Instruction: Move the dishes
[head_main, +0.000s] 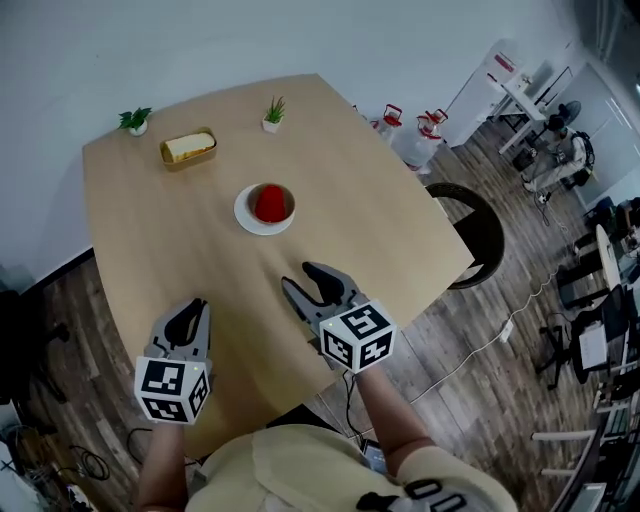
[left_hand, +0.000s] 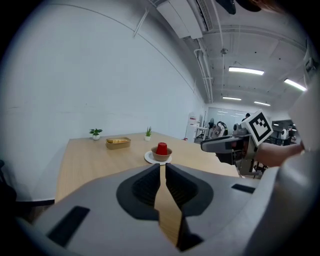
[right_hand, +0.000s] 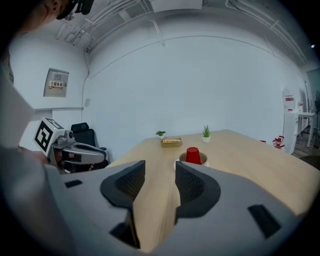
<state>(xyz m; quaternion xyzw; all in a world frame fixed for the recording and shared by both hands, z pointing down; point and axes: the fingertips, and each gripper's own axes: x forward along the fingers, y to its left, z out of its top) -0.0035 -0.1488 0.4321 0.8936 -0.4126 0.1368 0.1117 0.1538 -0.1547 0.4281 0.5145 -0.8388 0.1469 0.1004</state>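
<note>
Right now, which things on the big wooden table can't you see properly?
- Inside of the small brown bowl: in every view, the upside-down red plastic cup covers it.
- Near edge of the round white plate: in the right gripper view, it is behind the right gripper's dark grey jaw.
- Yellow thing in the tan rectangular tray: in every view, it is too small to name.

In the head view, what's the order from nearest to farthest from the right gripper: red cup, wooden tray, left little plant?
1. Red cup, centre, just ahead.
2. Wooden tray, far left.
3. Left plant, back corner, beyond the tray.
</note>
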